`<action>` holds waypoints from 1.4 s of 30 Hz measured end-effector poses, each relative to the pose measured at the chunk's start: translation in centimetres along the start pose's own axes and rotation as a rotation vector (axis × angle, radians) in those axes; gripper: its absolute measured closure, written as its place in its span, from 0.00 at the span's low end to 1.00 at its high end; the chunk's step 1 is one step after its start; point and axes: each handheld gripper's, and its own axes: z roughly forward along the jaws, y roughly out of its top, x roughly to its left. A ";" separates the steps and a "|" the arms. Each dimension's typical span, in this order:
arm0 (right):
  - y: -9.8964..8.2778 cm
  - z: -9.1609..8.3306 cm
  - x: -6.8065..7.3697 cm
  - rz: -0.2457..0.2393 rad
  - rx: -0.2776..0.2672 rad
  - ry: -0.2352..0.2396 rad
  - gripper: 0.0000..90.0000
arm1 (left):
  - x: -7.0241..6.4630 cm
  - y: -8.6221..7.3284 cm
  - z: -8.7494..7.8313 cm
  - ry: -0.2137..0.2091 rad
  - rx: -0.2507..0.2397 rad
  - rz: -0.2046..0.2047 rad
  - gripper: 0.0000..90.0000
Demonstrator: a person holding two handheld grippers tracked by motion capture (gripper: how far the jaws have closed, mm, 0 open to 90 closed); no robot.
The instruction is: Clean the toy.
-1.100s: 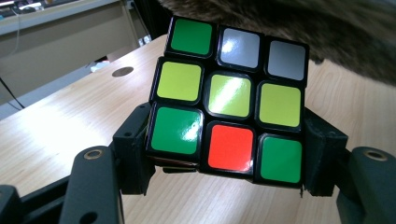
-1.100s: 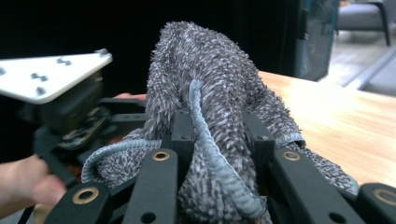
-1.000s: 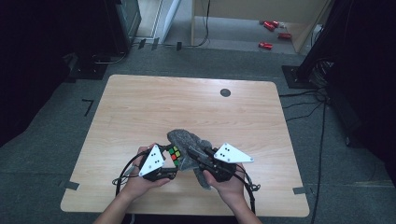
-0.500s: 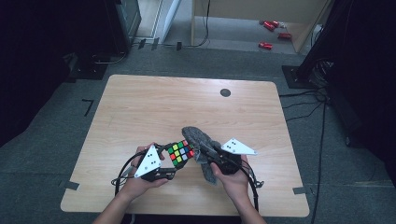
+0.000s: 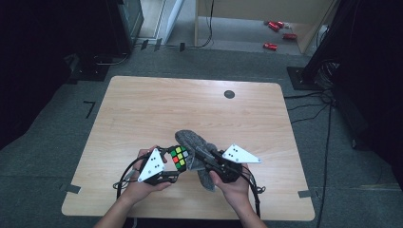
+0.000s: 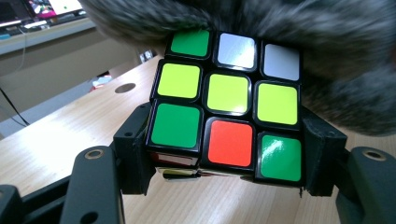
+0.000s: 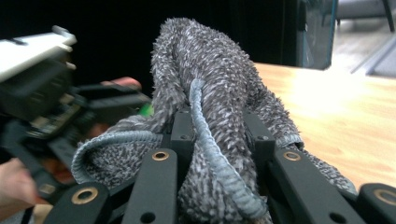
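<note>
1. Since a second ago, the grey cloth [image 5: 197, 152] has lifted off the Rubik's cube's [image 5: 178, 157] top, so its coloured face shows in the high view.
2. The cloth's fuzzy edge hides the cube's far side in the left gripper view.
3. The left gripper [image 6: 224, 179] clamps its jaws on the cube, above the tabletop's [image 5: 142, 109] near edge.
4. The right gripper [image 7: 219, 140] pinches the bunched cloth, touching the cube.

At my wooden table [image 5: 142, 109]: one puzzle cube [image 5: 179, 156] with nine coloured tiles on its facing side; one grey fuzzy cloth [image 5: 199, 145]; my two grippers, left [image 5: 167, 166] and right [image 5: 202, 154]; one dark disc [image 5: 229, 94]; three red objects [image 5: 275, 33] on the floor.
</note>
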 end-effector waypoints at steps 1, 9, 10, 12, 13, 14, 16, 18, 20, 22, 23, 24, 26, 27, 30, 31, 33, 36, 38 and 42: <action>-0.1 0.0 -0.5 0.010 0.009 -0.005 0.80 | 0.0 0.0 0.0 -0.001 -0.002 -0.001 0.39; -0.8 -0.1 -2.6 0.061 0.074 -0.104 0.80 | 0.4 0.0 -0.2 -0.002 -0.020 -0.021 0.39; -0.6 -0.2 -2.6 0.063 0.056 -0.102 0.80 | 0.5 -0.1 -0.2 0.000 -0.017 -0.021 0.39; 0.3 -0.8 -1.7 0.045 0.010 -0.068 0.79 | 0.6 -0.2 -0.2 0.003 -0.016 -0.027 0.39; 0.3 -0.8 -1.7 0.045 0.010 -0.068 0.79 | 0.6 -0.2 -0.2 0.004 -0.015 -0.026 0.39; 0.5 -0.9 -1.2 0.032 -0.008 -0.050 0.79 | 0.6 -0.2 -0.2 0.004 -0.015 -0.025 0.39; 0.8 -0.8 -0.1 0.009 -0.024 -0.012 0.79 | 0.4 -0.1 -0.1 0.003 -0.007 -0.015 0.39; 0.9 -0.4 0.8 -0.017 -0.019 0.016 0.79 | 0.3 -0.1 -0.1 0.001 -0.011 -0.014 0.39; 0.6 -0.1 1.1 -0.026 -0.017 0.020 0.79 | 0.3 0.0 -0.2 0.007 -0.009 -0.013 0.39; 0.3 0.0 0.6 0.000 -0.014 0.024 0.79 | 0.4 0.0 -0.3 -0.003 -0.019 -0.029 0.39; 0.2 -0.1 0.2 0.007 -0.007 0.007 0.79 | 0.5 0.0 -0.3 -0.003 -0.023 -0.036 0.39; 0.0 0.0 -0.2 0.009 0.007 -0.014 0.79 | 0.5 0.1 -0.3 -0.001 -0.022 -0.037 0.39; -0.3 0.0 -1.0 0.021 0.026 -0.032 0.79 | 0.5 0.0 -0.3 -0.005 -0.026 -0.040 0.39; -0.4 0.1 -1.3 0.016 0.045 -0.060 0.79 | 0.5 0.0 -0.3 -0.004 -0.029 -0.044 0.39; -0.9 0.1 -2.7 0.030 0.084 -0.120 0.79 | 0.9 0.0 -0.4 0.007 -0.026 -0.059 0.39; -1.1 0.0 -3.3 0.049 0.092 -0.139 0.79 | 1.0 0.0 -0.4 0.012 -0.022 -0.065 0.39; -1.5 -0.2 -4.5 0.055 0.105 -0.194 0.78 | 1.3 -0.2 -0.4 0.020 -0.007 -0.078 0.39; -1.9 -0.9 -6.5 0.054 0.127 -0.310 0.78 | 1.6 -0.4 -0.4 0.033 0.004 -0.088 0.39; -2.2 -1.5 -7.8 0.043 0.150 -0.390 0.77 | 1.6 -0.4 -0.4 0.038 0.006 -0.092 0.39; -3.2 -2.2 -10.1 0.060 0.204 -0.481 0.77 | 1.7 -0.4 -0.3 0.046 0.014 -0.103 0.39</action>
